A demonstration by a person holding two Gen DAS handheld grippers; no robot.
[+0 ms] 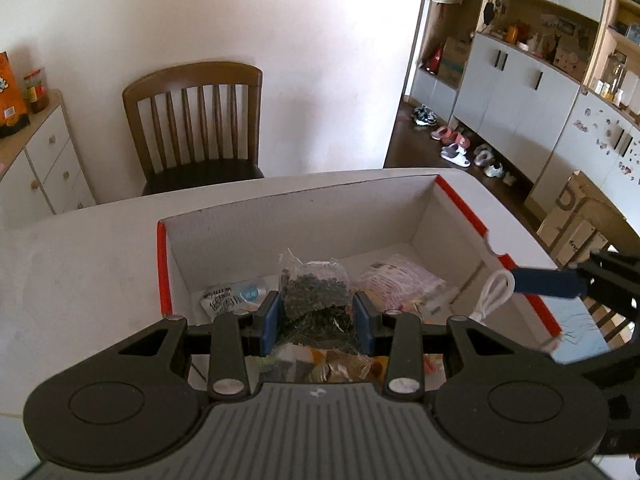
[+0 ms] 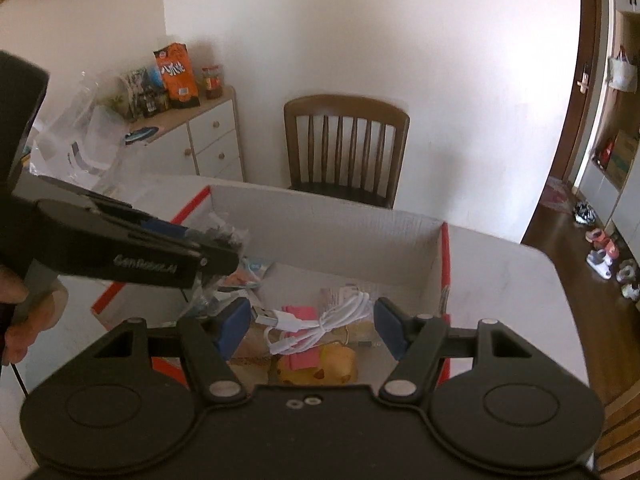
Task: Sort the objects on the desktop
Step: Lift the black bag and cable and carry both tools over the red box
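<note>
My left gripper [image 1: 318, 316] is shut on a clear bag of dark pellets [image 1: 314, 292] and holds it over the open white cardboard box with red edges [image 1: 162, 264]. My right gripper [image 2: 312, 320] holds a coiled white USB cable [image 2: 320, 322] between its blue pads, above the box's right half [image 2: 444, 264]. From the left wrist view the right gripper [image 1: 552, 282] reaches in from the right, the cable [image 1: 494, 294] looping off its tip. The right wrist view shows the left gripper [image 2: 216, 252] with the bag [image 2: 226, 236] and a hand [image 2: 24, 312].
In the box lie a white printed packet [image 1: 224, 300], a pink packet [image 1: 400, 280], a yellow toy [image 2: 320, 364] and a pink item [image 2: 300, 316]. The box sits on a white table [image 1: 80, 264]. A wooden chair [image 1: 196, 120] stands behind it and a drawer cabinet [image 2: 208, 136] at the left.
</note>
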